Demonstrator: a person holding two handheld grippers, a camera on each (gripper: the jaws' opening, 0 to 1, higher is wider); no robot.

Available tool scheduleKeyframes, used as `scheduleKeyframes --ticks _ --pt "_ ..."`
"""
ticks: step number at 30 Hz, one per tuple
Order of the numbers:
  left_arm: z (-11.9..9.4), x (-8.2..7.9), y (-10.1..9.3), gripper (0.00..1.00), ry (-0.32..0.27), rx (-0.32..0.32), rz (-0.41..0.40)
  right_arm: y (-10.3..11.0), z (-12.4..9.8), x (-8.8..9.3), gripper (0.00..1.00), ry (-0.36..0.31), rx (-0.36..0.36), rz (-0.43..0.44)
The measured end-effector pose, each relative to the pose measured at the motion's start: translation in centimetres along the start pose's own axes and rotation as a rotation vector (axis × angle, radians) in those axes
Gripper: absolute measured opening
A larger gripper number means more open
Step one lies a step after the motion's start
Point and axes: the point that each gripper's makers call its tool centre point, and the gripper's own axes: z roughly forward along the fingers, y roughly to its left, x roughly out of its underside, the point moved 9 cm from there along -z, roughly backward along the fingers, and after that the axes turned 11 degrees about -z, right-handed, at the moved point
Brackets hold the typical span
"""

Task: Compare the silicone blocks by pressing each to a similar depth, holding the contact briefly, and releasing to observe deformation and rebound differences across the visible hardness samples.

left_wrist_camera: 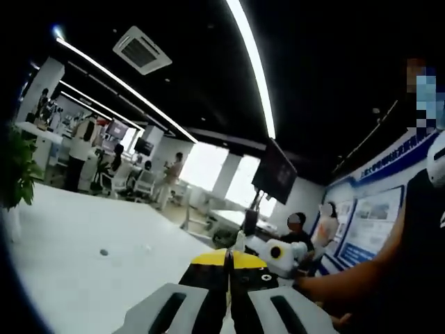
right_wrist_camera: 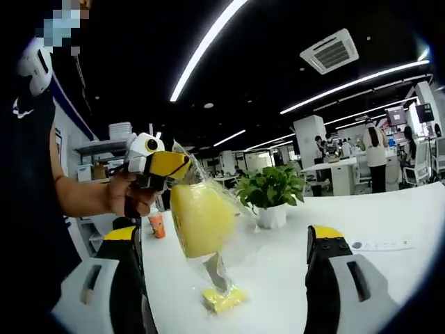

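the left tongs point(right_wrist_camera: 163, 167) hold a clear bag by its top, with a yellow silicone block point(right_wrist_camera: 203, 217) hanging inside, above the white desk point(right_wrist_camera: 389, 216). in the left gripper view their jaws are closed together. the right tongs point(right_wrist_camera: 226, 261) stand wide and empty, the block between and beyond their jaws, not touching. a small yellow piece point(right_wrist_camera: 222, 299) lies on the desk below. judgement: steady the bag, close the right tongs slowly across the block's middle, hold briefly, then release

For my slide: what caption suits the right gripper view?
Left claw lifts bagged yellow block over white table.
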Motion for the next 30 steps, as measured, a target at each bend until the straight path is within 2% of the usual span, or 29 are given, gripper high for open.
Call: scheduleKeyframes --ticks 5,11,14,15,17,25,30 --pt "-0.3 0.2 -0.3 0.0 0.009 0.019 -0.009 0.5 0.5 0.1 0.77 -0.003 -0.037 0.0" --pt "-0.5 0.1 -0.7 0.0 0.006 0.037 -0.011 1.2 0.8 0.1 0.6 -0.018 -0.086 -0.008" --pt "-0.4 0.0 -0.7 0.0 0.002 0.043 -0.017 1.4 1.0 0.1 0.56 -0.032 -0.121 0.052" --pt "-0.4 0.0 -0.8 0.0 0.0 0.044 -0.019 1.4 1.0 0.0 0.51 -0.043 -0.129 0.055" --pt "-0.4 -0.1 -0.8 0.0 -0.003 0.048 -0.026 1.3 0.9 0.1 0.44 -0.043 -0.12 0.039" --pt "-0.2 0.3 -0.9 0.0 0.007 0.055 -0.037 1.5 0.9 -0.1 0.31 -0.06 -0.127 0.057" --pt "-0.2 0.3 -0.9 0.0 0.005 0.054 -0.034 1.7 0.8 -0.1 0.28 -0.058 -0.123 0.068"
